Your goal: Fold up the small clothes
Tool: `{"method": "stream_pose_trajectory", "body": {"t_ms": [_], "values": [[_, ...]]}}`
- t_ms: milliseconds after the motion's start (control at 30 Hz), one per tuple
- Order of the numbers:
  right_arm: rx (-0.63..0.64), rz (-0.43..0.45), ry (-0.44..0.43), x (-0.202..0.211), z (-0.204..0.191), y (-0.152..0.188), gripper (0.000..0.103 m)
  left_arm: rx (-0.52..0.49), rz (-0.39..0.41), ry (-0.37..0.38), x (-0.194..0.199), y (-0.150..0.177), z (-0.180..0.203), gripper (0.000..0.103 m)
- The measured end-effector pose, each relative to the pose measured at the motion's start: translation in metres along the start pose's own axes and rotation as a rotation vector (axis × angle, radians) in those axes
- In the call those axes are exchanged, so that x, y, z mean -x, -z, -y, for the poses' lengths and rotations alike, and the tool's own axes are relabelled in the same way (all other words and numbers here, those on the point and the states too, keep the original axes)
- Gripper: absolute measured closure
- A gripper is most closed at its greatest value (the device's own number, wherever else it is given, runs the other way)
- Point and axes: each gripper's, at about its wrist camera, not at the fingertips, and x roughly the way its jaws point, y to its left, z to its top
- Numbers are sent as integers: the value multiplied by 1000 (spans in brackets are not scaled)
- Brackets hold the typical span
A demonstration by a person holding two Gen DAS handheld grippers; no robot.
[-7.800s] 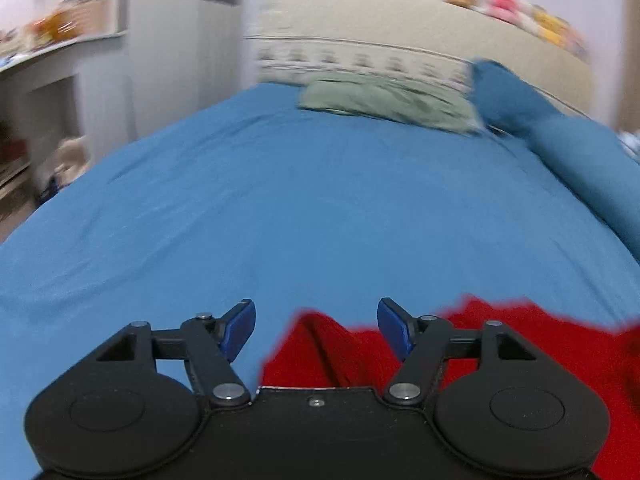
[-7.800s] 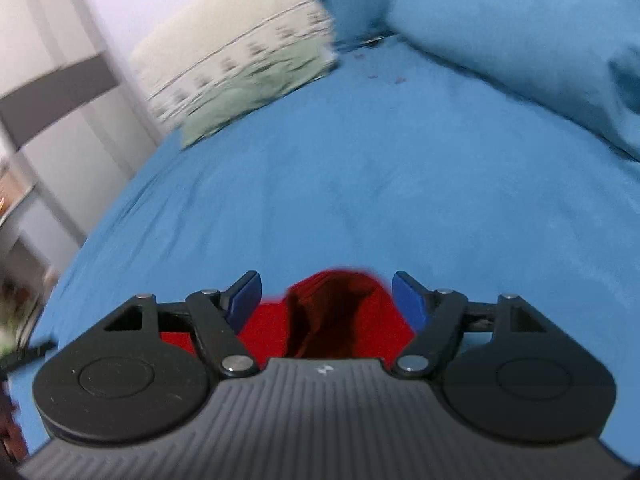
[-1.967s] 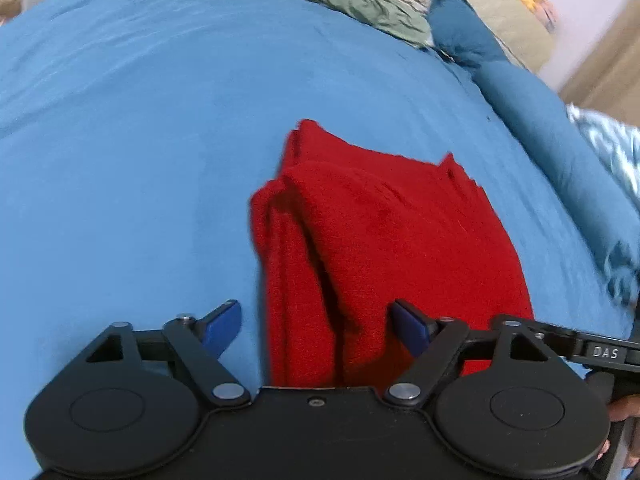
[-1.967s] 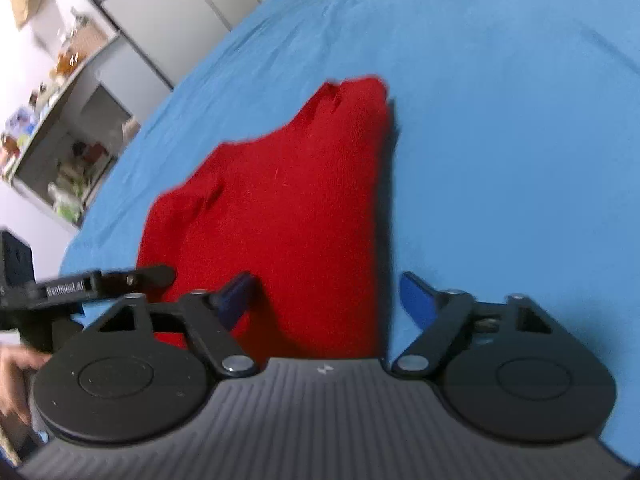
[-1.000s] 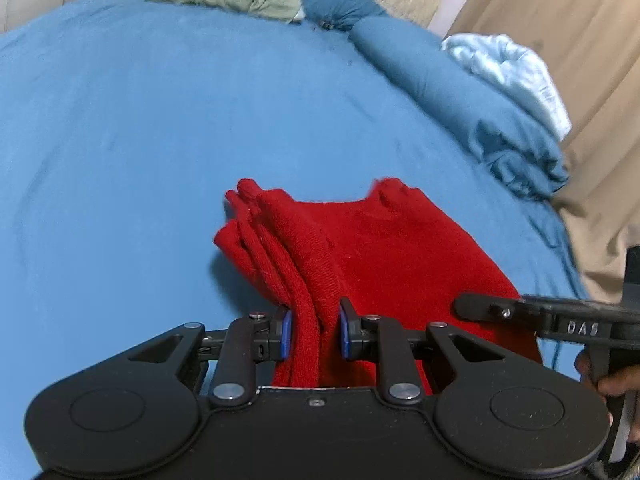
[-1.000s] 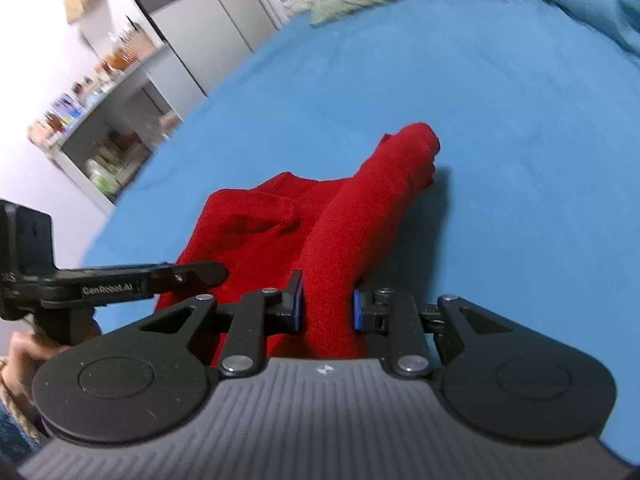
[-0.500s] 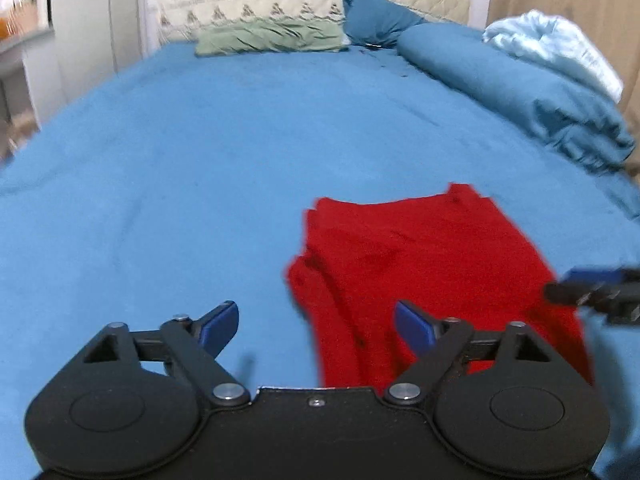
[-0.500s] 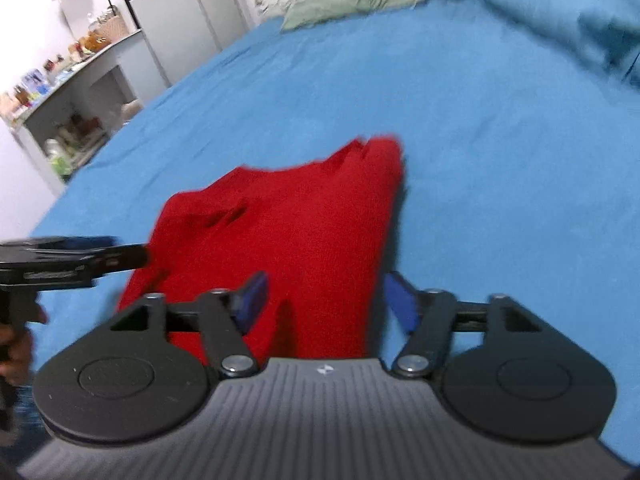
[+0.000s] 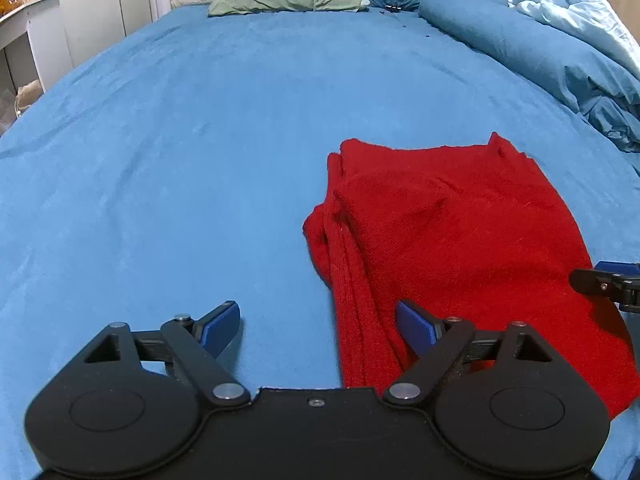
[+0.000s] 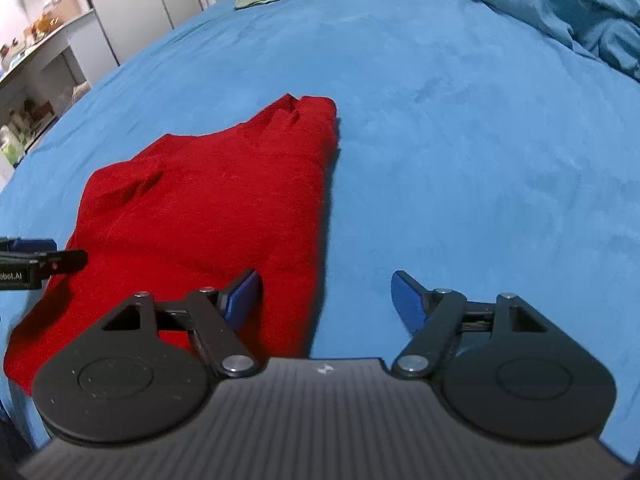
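Observation:
A red knitted garment [image 9: 452,236] lies folded flat on the blue bed sheet [image 9: 192,152]; it also shows in the right wrist view [image 10: 212,208]. My left gripper [image 9: 318,326] is open and empty, just above the sheet at the garment's near left edge. My right gripper [image 10: 326,298] is open and empty at the garment's near right edge. Each gripper's tip shows in the other's view, the right gripper [image 9: 608,284] at the far right and the left gripper [image 10: 36,262] at the far left.
A green pillow [image 9: 284,0] lies at the headboard. A rolled blue duvet [image 9: 532,52] with a pale blue blanket [image 9: 576,12] runs along the right side. White cabinets and shelves [image 10: 44,40] stand left of the bed.
One second ago both grippers were shut on the garment's edges and held it lifted. They have since opened and pulled back, and the garment now lies flat on the sheet.

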Motion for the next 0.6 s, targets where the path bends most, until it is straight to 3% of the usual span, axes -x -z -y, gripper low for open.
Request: {"method": "stream_pose_trajectory", "body": {"t_ms": [167, 300, 500, 600], "values": [[-5, -5, 4, -1, -1, -1, 13, 24, -14, 2, 1, -2, -4, 13], [-17, 20, -4, 17, -5, -8, 12, -1, 4, -39, 20, -8, 5, 20], [38, 127, -11, 92, -29, -26, 11, -1, 107, -56, 95, -22, 18, 19], [56, 167, 7, 141, -45, -34, 0, 9, 157, -65, 148, -25, 23, 12]]}}
